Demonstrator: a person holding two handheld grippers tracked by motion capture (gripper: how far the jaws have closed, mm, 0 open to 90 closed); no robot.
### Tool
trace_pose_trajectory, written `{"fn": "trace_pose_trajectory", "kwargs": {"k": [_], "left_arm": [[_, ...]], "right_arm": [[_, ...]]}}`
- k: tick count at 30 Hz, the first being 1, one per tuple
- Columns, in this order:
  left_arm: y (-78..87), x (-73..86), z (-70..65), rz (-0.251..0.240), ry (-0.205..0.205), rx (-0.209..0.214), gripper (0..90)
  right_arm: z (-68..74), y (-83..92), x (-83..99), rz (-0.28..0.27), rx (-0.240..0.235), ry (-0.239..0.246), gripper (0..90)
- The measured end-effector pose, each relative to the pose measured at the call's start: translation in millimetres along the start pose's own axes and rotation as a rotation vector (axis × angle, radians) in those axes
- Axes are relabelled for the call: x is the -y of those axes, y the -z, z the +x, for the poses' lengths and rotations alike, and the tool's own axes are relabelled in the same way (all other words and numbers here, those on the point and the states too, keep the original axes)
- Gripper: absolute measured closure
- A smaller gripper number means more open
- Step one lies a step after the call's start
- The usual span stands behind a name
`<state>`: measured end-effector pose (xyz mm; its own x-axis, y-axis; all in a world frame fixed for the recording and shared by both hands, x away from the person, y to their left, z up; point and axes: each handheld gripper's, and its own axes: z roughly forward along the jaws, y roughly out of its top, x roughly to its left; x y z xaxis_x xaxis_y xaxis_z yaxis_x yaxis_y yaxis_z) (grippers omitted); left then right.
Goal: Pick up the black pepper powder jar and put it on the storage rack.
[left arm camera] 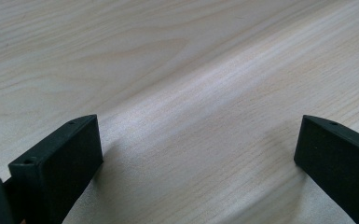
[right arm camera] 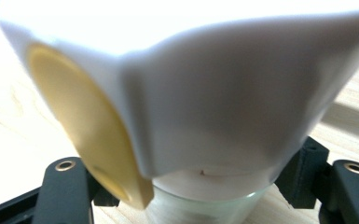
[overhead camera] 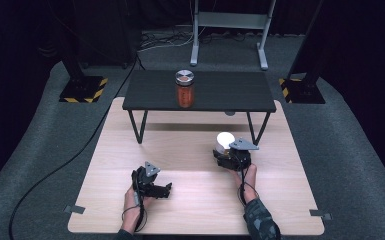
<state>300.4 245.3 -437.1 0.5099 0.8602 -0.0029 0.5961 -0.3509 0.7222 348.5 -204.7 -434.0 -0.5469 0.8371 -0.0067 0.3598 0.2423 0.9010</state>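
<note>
- The right tool [overhead camera: 228,152] is clamped on a white container [overhead camera: 224,140], which sits between its jaws directly in front of the tool body, just above the wooden counter [overhead camera: 190,150].
- In the right gripper view, the white container [right arm camera: 205,93] shows a yellow oval patch on one side and a pale translucent base below.
- The left tool [overhead camera: 166,189] rests low over the counter, well apart from the right tool, its jaws standing wide apart with bare wood between them.
- A jar of orange contents [overhead camera: 185,89] stands on the dark shelf [overhead camera: 230,95] far ahead of both tools.
</note>
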Motion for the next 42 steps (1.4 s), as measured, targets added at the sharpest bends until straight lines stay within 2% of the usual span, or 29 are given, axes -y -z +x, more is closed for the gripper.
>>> {"fn": "trace_pose_trajectory", "kwargs": {"k": [15, 28, 42], "left_arm": [[0.0, 0.0, -0.1, 0.0, 0.0, 0.0, 0.3], [0.2, 0.3, -1.1, -0.001, -0.001, -0.005, 0.3], [0.6, 1.1, -3.0, -0.006, -0.003, -0.015, 0.3]], "right_arm": [[-1.3, 14.1, -15.5, -0.008, -0.002, 0.026, 29.6], [-5.6, 26.0, -28.4, -0.024, -0.008, 0.029, 29.6], [-6.9, 40.8, -48.2, -0.037, -0.011, 0.051, 29.6]]}}
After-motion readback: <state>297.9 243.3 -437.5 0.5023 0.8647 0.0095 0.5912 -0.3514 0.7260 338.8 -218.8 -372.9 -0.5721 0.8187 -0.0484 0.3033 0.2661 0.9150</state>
